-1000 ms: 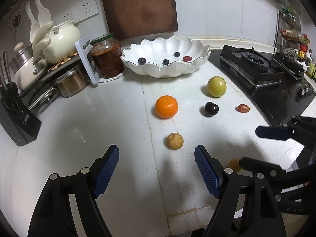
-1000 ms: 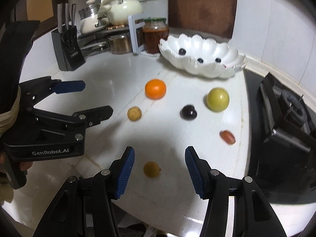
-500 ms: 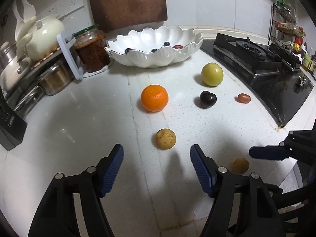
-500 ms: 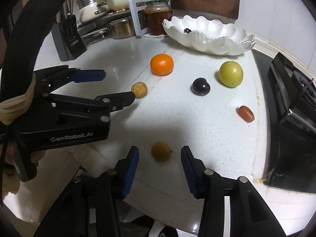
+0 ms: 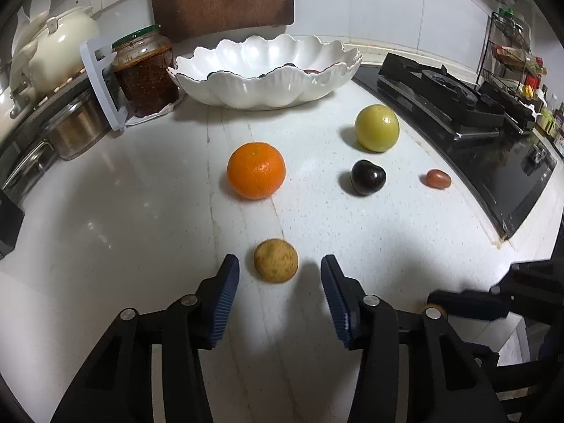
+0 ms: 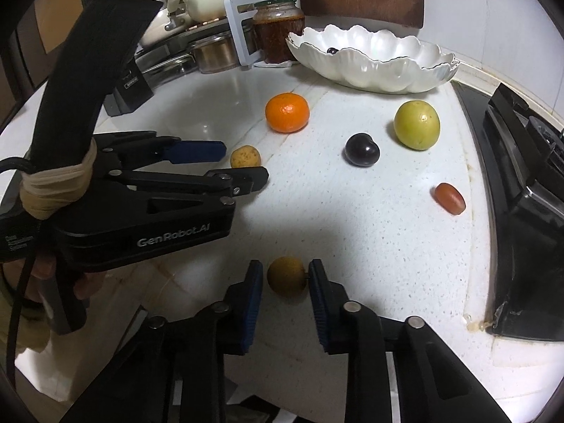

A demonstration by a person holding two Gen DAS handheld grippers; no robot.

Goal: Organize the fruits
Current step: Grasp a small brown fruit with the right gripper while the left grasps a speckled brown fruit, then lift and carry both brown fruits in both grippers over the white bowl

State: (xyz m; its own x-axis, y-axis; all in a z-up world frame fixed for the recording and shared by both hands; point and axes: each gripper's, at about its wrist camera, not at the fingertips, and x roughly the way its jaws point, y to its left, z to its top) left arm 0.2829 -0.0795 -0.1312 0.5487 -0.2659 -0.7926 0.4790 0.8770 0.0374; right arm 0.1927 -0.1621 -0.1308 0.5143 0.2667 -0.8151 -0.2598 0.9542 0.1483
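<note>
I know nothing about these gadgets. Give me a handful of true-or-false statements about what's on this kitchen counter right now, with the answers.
1. The right gripper has a small brown fruit between its fingers. True; the pads sit just beside it, and a firm grip cannot be confirmed.
2. The orange lies inside the white bowl. False: it sits on the counter in front of the bowl.
3. The left gripper is clamped on the speckled tan fruit. False: its jaws are wide open, the fruit lying untouched just ahead of them.
4. The dark plum lies between the orange and the small red fruit. True.
5. The yellow-green fruit touches the plum. False: they are apart.
</note>
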